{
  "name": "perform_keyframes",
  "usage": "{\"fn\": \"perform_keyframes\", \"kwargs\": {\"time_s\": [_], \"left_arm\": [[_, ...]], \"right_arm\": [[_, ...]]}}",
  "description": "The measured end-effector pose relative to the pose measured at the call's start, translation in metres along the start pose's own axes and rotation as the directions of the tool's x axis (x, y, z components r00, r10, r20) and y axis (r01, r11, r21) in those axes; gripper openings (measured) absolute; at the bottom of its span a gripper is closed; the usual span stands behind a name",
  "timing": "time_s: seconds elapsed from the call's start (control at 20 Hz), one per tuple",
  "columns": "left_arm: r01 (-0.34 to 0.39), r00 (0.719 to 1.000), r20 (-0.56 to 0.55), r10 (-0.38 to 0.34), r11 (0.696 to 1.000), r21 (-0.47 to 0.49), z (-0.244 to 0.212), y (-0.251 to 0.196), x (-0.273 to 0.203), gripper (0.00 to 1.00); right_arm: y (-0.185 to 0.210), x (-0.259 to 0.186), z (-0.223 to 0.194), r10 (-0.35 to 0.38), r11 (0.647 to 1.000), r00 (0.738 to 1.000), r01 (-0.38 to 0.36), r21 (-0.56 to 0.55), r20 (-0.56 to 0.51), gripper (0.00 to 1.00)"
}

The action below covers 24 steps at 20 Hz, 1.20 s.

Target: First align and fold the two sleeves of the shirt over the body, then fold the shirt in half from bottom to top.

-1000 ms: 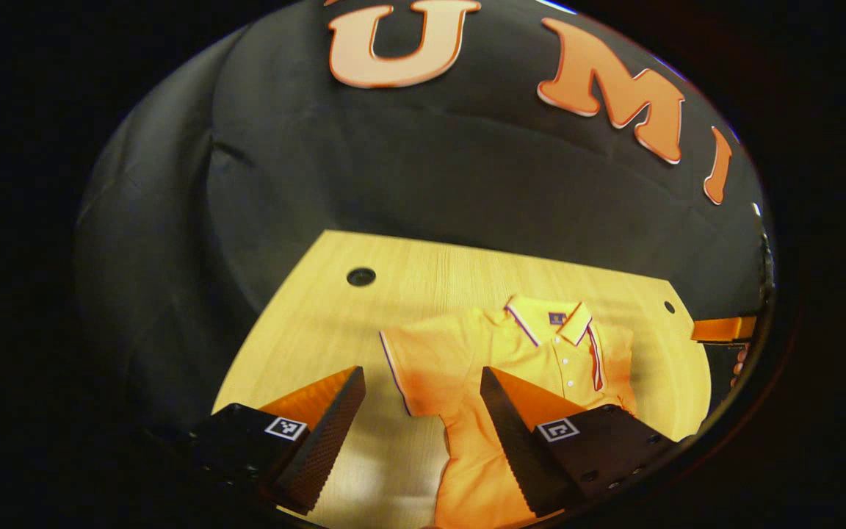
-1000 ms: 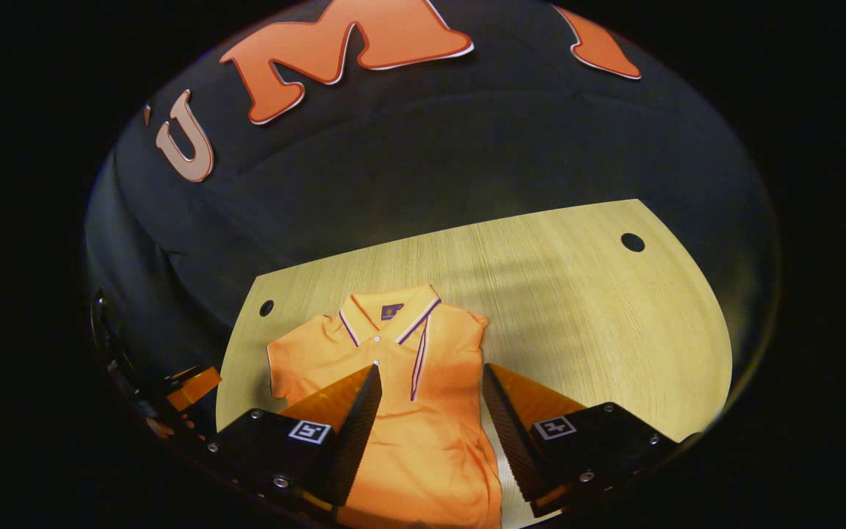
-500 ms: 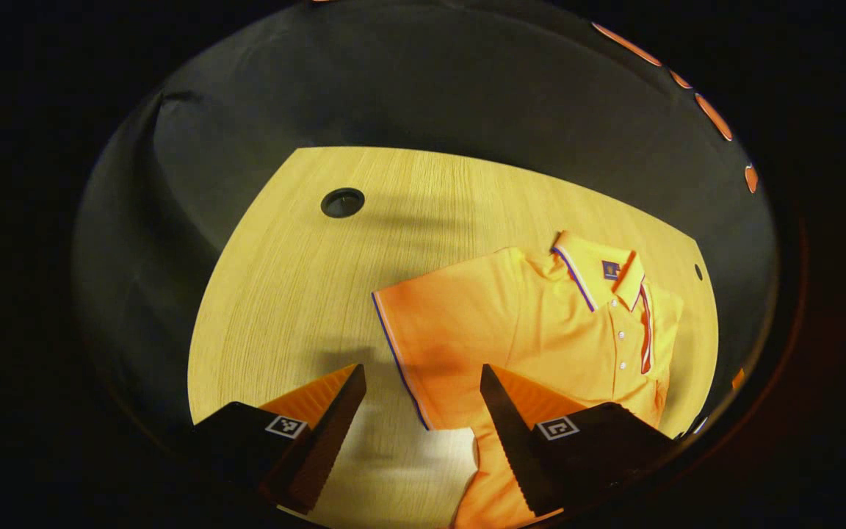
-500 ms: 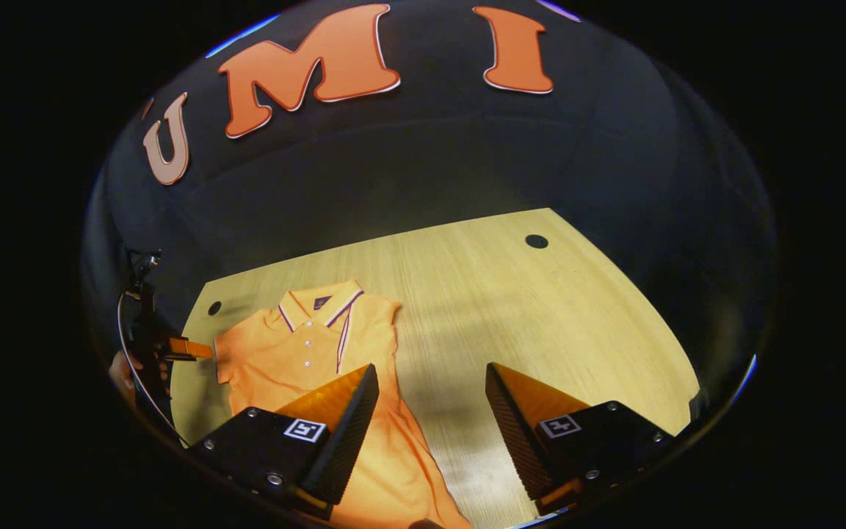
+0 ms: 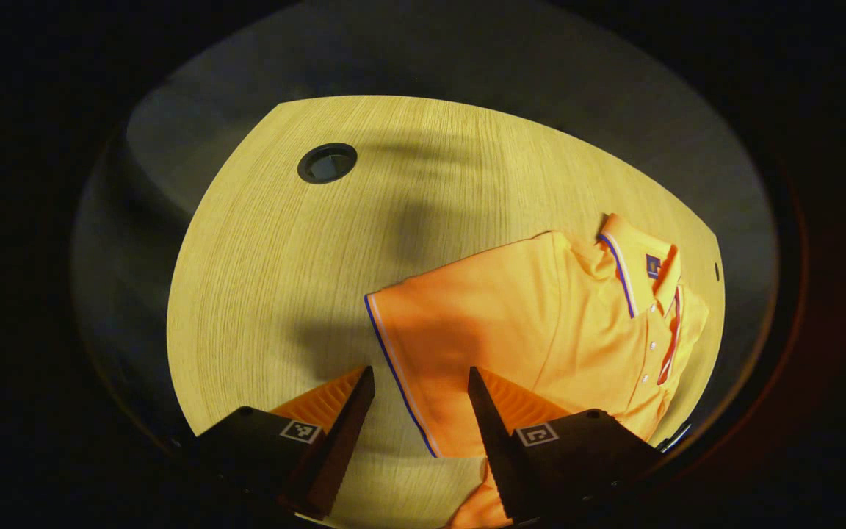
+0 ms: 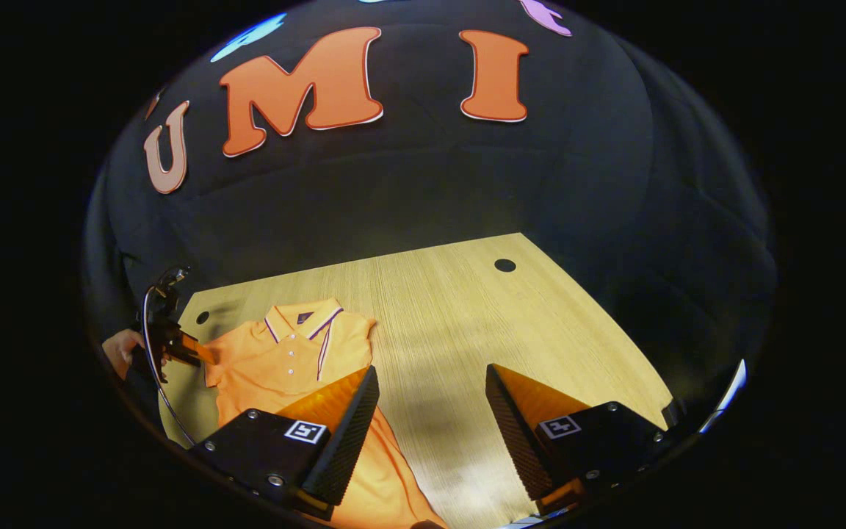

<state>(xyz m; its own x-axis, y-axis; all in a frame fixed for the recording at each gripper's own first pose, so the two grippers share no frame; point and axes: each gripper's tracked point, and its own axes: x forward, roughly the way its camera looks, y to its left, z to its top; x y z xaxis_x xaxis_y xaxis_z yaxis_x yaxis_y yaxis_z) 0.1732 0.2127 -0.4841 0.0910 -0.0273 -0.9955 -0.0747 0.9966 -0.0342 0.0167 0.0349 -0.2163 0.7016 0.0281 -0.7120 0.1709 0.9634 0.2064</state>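
Left gripper [image 5: 419, 382], jaws apart, straddles the trimmed hem of the shirt's [image 5: 540, 316] outspread sleeve [image 5: 430, 345] on the table [image 5: 283, 257]; right gripper [image 6: 430, 382] idles parted (holding nothing). Sleeve fold 2 seems underway: pinch next, carry over body.

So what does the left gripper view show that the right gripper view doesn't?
The left gripper view gives a close look at the shirt's spread sleeve with its striped edge, which runs between the open fingers of the left tool.

The right gripper view gives the left tool from farther off, at that sleeve, with the hand holding it, plus its own open right tool over bare wood.

Both share the orange shirt lying on the wooden table.
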Motion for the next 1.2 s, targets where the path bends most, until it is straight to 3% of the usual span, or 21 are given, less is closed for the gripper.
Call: {"fn": "perform_keyframes", "kwargs": {"time_s": [0.05,0.1,0.15,0.3,0.35,0.4,0.8,1.2], "left_arm": [[-0.011,1.000,-0.003,0.012,1.000,0.018,0.003,-0.001,-0.001,0.76],[-0.049,0.998,-0.032,0.050,0.998,0.033,-0.001,0.003,0.000,0.76],[-0.035,0.998,-0.041,0.037,0.999,0.038,-0.001,-0.005,-0.004,0.75],[-0.033,0.998,-0.045,0.036,0.998,0.062,-0.005,-0.015,-0.001,0.14],[-0.021,0.999,-0.037,0.023,0.998,0.057,-0.001,-0.018,-0.001,0.14],[-0.020,0.999,-0.028,0.022,0.998,0.057,0.000,-0.019,-0.004,0.07],[-0.012,0.993,0.119,-0.010,0.983,0.182,0.027,-0.052,-0.063,0.07],[0.109,0.978,0.133,-0.159,0.940,0.323,0.021,-0.150,-0.083,0.09]], "right_arm": [[0.003,-0.005,-0.001,0.011,1.000,1.000,-0.011,-0.001,0.002,0.89],[0.004,-0.008,-0.001,0.021,1.000,1.000,-0.021,-0.004,0.005,0.90],[0.004,-0.011,-0.004,0.029,1.000,1.000,-0.029,-0.007,0.006,0.90],[-0.006,-0.020,-0.008,0.022,0.999,1.000,-0.022,-0.027,0.015,0.90],[-0.010,-0.023,-0.011,0.022,0.999,1.000,-0.021,-0.035,0.018,0.90],[-0.015,-0.027,-0.012,0.017,0.999,1.000,-0.016,-0.042,0.017,0.90],[-0.046,-0.041,-0.007,-0.006,1.000,0.999,0.007,-0.010,0.042,0.90],[-0.035,-0.043,-0.001,0.030,1.000,0.997,-0.030,0.000,0.067,0.90]]}}
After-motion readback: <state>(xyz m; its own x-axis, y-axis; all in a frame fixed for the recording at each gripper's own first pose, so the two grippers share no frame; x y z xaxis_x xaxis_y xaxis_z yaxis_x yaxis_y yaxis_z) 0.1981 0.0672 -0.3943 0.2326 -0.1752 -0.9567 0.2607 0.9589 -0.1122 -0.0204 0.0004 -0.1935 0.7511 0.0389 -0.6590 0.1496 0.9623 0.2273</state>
